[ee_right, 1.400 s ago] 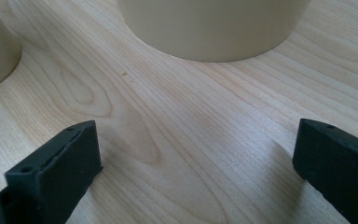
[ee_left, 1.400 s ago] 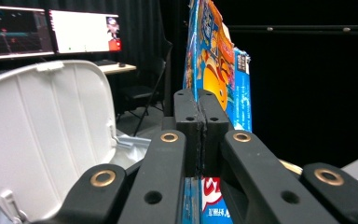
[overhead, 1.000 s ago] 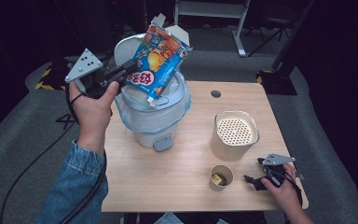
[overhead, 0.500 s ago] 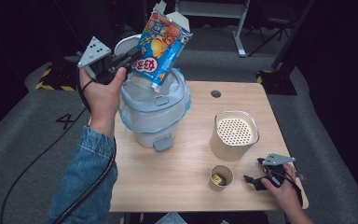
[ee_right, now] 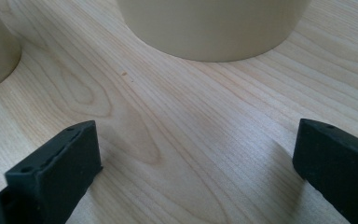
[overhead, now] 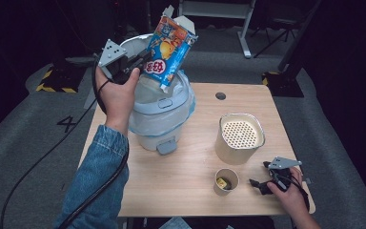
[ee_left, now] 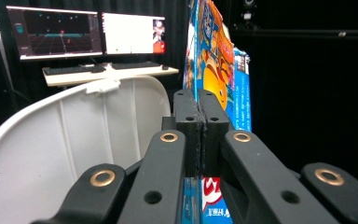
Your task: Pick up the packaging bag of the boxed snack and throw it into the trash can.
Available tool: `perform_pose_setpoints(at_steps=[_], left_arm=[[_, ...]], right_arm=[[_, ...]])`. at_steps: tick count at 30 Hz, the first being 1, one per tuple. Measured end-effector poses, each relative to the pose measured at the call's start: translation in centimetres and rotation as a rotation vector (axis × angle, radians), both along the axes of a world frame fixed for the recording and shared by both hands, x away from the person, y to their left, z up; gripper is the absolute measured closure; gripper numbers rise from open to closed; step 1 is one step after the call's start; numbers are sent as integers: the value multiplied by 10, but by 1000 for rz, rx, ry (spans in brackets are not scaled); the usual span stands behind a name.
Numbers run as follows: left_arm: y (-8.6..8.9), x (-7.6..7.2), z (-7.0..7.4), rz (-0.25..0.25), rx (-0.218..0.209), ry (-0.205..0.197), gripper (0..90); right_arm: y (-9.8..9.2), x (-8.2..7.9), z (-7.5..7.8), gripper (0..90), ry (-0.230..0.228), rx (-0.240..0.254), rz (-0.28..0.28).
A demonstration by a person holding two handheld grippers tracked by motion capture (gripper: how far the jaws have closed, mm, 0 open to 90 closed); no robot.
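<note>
My left gripper [overhead: 144, 63] is shut on the edge of a blue and orange snack bag [overhead: 167, 51], held tilted above the open pale blue bin [overhead: 159, 114]. In the left gripper view the jaws [ee_left: 200, 116] pinch the bag [ee_left: 214, 60] flat, with the bin's raised white lid [ee_left: 74, 135] to the left. My right gripper [overhead: 259, 175] rests open on the wooden table [overhead: 190, 200] at the front right. Nothing lies between its jaws [ee_right: 196, 163], just bare wood.
A beige canister [overhead: 239, 138] with a perforated top stands right of the bin, close ahead of the right jaws [ee_right: 214, 28]. A small paper cup [overhead: 226, 180] with something yellow inside sits near the front edge. Dark floor surrounds the table; monitors [ee_left: 88, 32] stand behind.
My left hand has carried the snack bag rightward and farther back over the bin, and the bag now stands more upright. The right hand has kept still.
</note>
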State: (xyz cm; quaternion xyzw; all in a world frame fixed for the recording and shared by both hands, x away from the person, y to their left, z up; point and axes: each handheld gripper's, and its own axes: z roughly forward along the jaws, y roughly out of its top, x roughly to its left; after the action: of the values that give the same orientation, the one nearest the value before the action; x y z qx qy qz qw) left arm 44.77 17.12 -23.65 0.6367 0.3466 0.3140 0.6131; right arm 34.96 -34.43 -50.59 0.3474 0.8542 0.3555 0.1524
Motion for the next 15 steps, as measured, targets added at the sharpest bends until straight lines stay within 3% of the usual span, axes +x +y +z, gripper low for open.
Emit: perform_pose_setpoints(at_steps=[7,15], left_arm=[[-6,9,-5,51,52,35,887],[-10,13,-11,53,63,71,887]], right_arm=[[0,0,0,10,0,0,0],[0,0,0,9,0,0,0]])
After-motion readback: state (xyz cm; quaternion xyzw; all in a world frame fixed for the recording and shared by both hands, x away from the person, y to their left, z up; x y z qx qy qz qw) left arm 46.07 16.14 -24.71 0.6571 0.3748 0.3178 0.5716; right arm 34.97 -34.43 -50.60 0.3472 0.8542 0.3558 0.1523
